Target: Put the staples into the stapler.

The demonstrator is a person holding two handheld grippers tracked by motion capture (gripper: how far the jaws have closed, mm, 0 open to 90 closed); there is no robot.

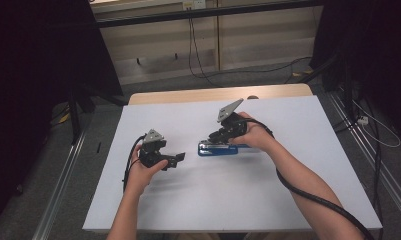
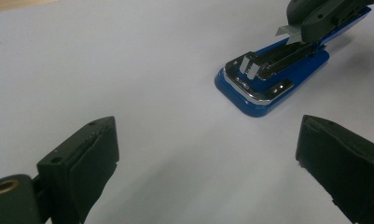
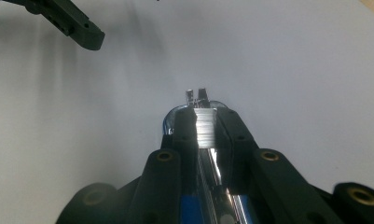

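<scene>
Blue and shiny, the stapler [image 1: 217, 149] lies flat on the white worktop [image 1: 288, 190], near the middle. From the high view I see my right hand-held gripper [image 1: 219, 136] down on the stapler's right part, and I think it is there to hold the stapler in place or to work on its top. My left hand-held gripper [image 1: 179, 157] sits just to the left, apart from the stapler and pointing at it, as if waiting to help. My right hand covers part of the stapler, so I cannot see its back end.

In the left gripper view, the left hand-held gripper [image 2: 208, 154] is wide, with nothing between its two black jaws. The stapler [image 2: 268, 77] lies ahead with its metal front toward me. Its far end is cut off by the picture edge, and a dark part of the other gripper hides the top there.

In the right gripper view, the right hand-held gripper [image 3: 205, 123] is narrow, squeezed onto a silver strip [image 3: 205, 130] on top of the stapler [image 3: 194, 112]. It may be a row of staples or the metal rail; I cannot tell which. One jaw of the left hand-held gripper [image 3: 79, 28] pokes in at the top left.
</scene>
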